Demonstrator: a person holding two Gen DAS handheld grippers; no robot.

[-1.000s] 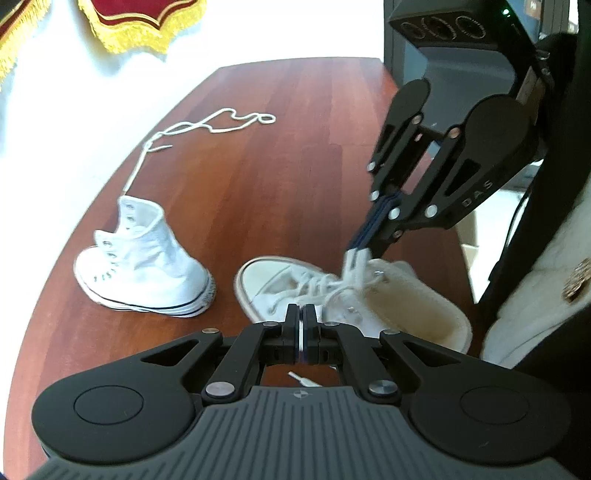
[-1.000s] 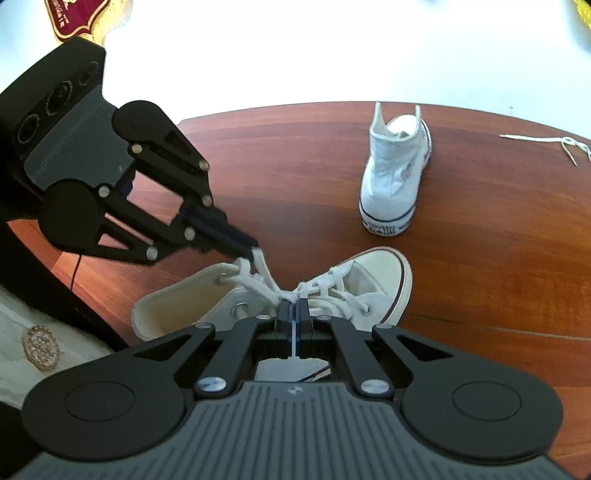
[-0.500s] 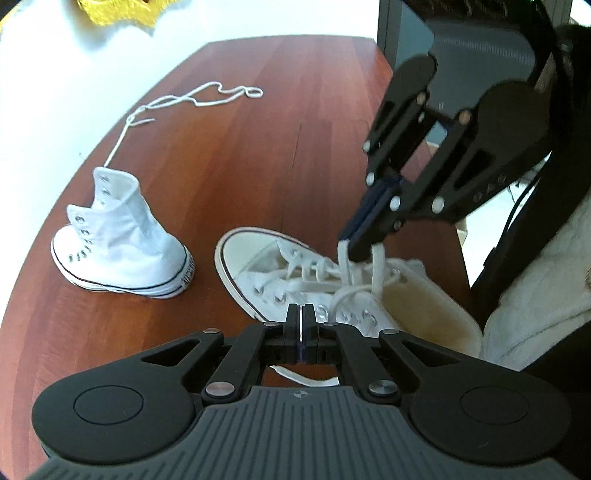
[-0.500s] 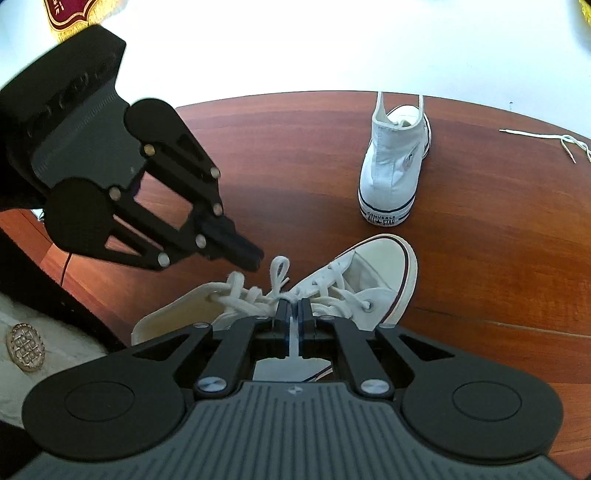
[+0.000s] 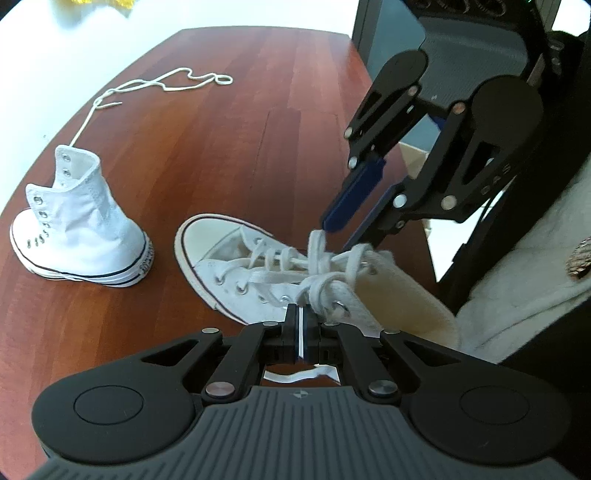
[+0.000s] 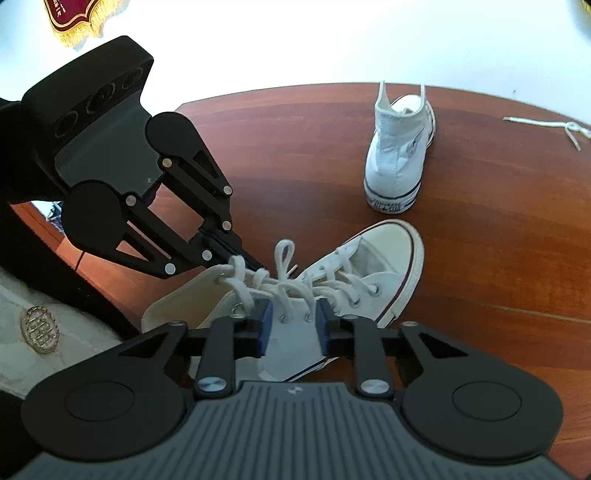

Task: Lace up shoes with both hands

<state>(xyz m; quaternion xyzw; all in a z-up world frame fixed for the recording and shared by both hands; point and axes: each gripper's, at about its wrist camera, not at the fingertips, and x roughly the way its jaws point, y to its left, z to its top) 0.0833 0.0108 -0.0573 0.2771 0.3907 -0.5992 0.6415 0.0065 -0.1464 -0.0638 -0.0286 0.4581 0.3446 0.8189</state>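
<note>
A white low-top sneaker (image 5: 236, 273) (image 6: 369, 273) lies on its side on the wooden table (image 5: 221, 147), laced, with loose loops near its collar. My left gripper (image 5: 301, 321) (image 6: 255, 262) is shut at the collar on a strand of its shoelace (image 5: 295, 376). My right gripper (image 6: 293, 325) (image 5: 340, 236) hovers over the same laces, its jaws opening, and its blue pads (image 6: 266, 325) press on nothing. A lace loop (image 6: 284, 254) stands free beyond them. An unlaced white high-top (image 5: 74, 240) (image 6: 399, 155) stands upright farther out.
A loose white lace (image 5: 166, 81) (image 6: 546, 125) lies on the far part of the table. A person's white fleecy garment with a brooch (image 6: 40, 328) is close beside the laced shoe at the table's near edge. A red, gold-fringed banner (image 6: 74, 22) hangs behind.
My right gripper's jaws have parted and let go of the lace that they pinched. The left gripper stays shut and has tipped further down toward the shoe.
</note>
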